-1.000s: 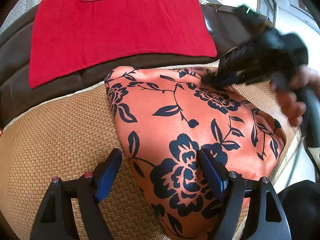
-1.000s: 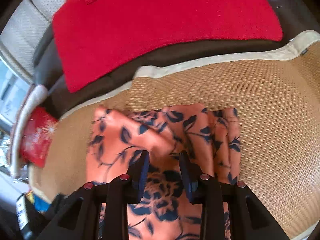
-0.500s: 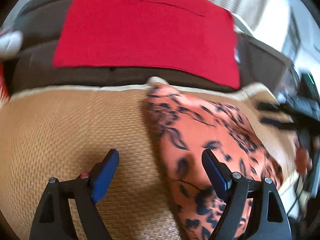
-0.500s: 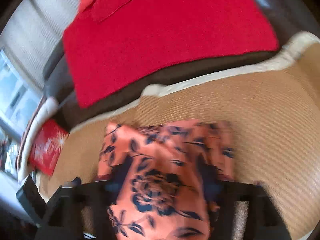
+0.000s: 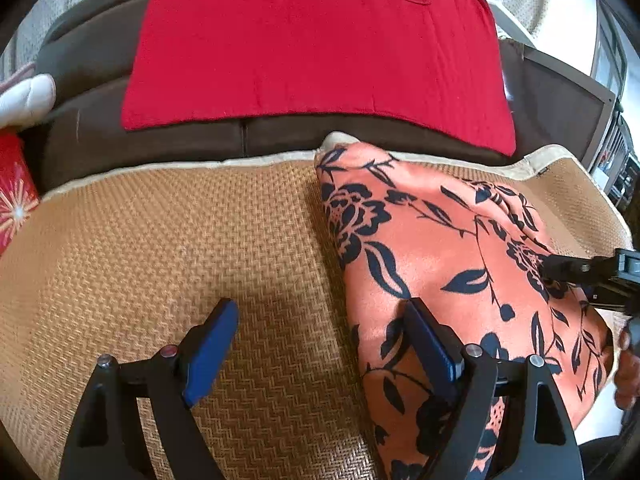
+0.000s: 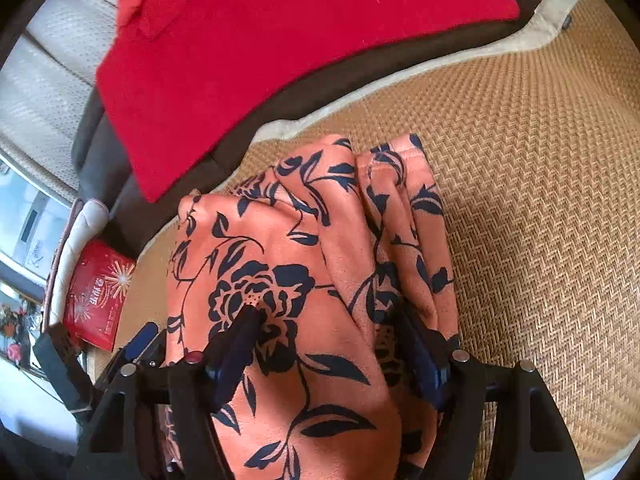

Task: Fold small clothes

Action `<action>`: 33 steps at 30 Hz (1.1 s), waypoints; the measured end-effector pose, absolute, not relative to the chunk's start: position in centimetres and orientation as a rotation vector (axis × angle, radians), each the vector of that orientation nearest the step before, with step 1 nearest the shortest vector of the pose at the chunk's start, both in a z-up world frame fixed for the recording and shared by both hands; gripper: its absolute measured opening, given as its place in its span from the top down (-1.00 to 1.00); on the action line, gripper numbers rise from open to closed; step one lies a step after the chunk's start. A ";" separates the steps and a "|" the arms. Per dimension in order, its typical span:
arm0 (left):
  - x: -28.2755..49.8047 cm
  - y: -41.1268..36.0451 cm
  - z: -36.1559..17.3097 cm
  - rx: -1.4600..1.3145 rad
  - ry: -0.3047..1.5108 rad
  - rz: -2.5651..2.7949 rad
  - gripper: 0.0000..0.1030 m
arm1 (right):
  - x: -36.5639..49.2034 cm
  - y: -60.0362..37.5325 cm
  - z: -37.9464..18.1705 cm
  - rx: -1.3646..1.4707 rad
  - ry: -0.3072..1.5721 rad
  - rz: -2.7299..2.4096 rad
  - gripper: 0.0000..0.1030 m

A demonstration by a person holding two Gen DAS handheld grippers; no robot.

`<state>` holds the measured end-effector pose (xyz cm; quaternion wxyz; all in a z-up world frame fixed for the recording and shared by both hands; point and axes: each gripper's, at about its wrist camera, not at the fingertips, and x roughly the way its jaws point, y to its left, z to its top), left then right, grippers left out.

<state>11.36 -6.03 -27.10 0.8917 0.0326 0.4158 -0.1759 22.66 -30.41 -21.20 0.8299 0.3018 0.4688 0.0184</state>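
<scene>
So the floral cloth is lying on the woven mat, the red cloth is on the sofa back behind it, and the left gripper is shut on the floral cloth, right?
Not quite. The left gripper is open, not shut on the floral cloth: the left wrist view shows its fingers wide apart, one over the bare woven mat, the other at the cloth's edge. The rest holds: the floral cloth lies on the mat, with the red cloth on the sofa back behind.

left tool (image 5: 320, 350): black frame, blue pads, silver screws, one red. right tool (image 6: 332, 344): same black frame, blue pads.

garment (image 5: 432, 248): orange, navy floral print | mat (image 5: 160, 240): tan herringbone weave | cloth (image 5: 320, 48): plain red
</scene>
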 end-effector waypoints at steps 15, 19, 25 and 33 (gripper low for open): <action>11.5 -6.7 -25.5 0.081 0.804 -0.342 -0.65 | 19.6 -35.3 -20.2 0.752 0.869 0.022 -0.44; 11.5 -7.0 -25.3 0.073 0.801 -0.346 -0.65 | 19.6 -35.8 -21.1 0.760 0.886 0.020 -0.44; 11.2 -7.4 -24.6 0.073 0.784 -0.346 -0.65 | 18.9 -36.7 -21.6 0.771 0.894 0.026 -0.44; 11.5 -8.0 -24.5 0.074 0.780 -0.355 -0.65 | 18.2 -37.4 -21.7 0.791 0.883 0.028 -0.44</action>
